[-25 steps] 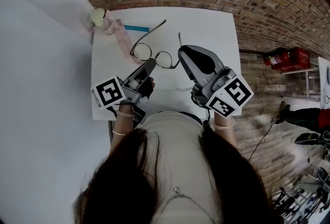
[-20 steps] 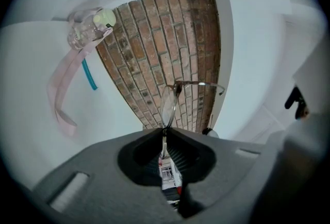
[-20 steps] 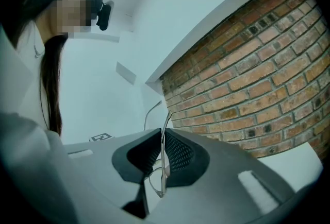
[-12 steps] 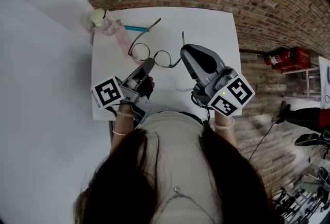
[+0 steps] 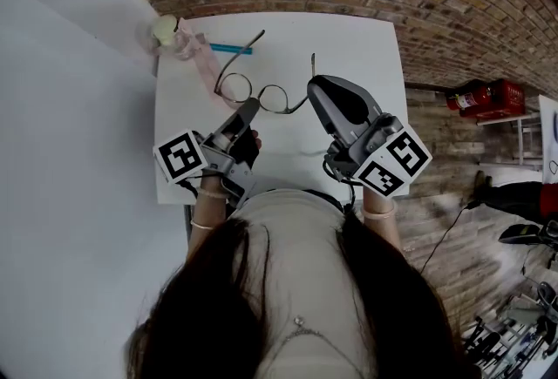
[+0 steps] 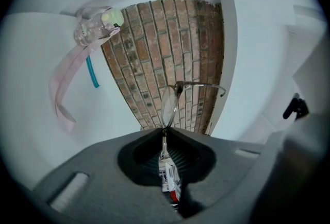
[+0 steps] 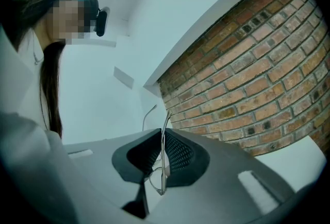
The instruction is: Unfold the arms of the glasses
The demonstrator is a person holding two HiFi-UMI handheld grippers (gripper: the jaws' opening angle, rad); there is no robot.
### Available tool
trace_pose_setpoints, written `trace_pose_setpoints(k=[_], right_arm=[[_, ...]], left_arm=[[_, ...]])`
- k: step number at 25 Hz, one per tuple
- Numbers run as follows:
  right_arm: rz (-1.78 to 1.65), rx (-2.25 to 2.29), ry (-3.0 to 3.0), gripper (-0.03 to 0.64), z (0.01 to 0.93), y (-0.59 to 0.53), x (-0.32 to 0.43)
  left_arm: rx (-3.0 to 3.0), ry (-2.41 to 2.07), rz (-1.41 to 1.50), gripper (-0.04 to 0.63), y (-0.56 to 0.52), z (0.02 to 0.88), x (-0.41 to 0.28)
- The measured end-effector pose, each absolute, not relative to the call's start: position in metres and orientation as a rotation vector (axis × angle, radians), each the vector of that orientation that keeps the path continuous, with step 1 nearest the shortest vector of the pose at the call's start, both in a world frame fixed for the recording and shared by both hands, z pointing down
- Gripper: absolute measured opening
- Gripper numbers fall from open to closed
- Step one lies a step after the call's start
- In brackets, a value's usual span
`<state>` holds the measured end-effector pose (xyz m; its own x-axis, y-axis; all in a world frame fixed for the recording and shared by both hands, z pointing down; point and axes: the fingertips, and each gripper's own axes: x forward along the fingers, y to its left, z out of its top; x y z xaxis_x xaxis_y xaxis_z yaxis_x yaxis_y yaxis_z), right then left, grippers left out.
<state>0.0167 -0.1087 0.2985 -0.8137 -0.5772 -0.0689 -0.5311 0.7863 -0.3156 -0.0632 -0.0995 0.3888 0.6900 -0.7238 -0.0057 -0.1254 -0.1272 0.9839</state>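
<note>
While both grippers pinch the glasses (image 5: pixel 261 96) over the white table (image 5: pixel 357 46), the unfolding looks close to finished. The left gripper (image 5: pixel 249 107) is clamped on the rim of 1 lens and the right gripper (image 5: pixel 312 91) on the rim of the other. The 2 thin arms already angle away from the front, toward the table's far edge. The next move, I judge, is to confirm each arm is fully swung out, then lower the frame gently without twisting the wire.

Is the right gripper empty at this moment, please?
No: in its own view the right gripper has its jaws shut on the thin metal frame of the glasses.
</note>
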Motion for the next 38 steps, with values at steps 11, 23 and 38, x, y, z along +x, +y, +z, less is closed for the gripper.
trace_pose_setpoints(k=[11, 23, 38], right_arm=[[-0.431, -0.893, 2.802, 0.028, 0.299, -0.11, 0.0201], [-0.448, -0.897, 2.786, 0.028, 0.2995, -0.1103, 0.0243], [-0.436, -0.849, 2.815, 0.031, 0.3003, -0.1058, 0.018]], left_arm=[[1.621, -0.7, -0.617, 0.025, -0.1009, 0.3903, -0.0666], [1.603, -0.7, -0.641, 0.025, -0.101, 0.3898, -0.0683], [1.622, -0.736, -0.609, 0.023, -0.1022, 0.3949, -0.0654]])
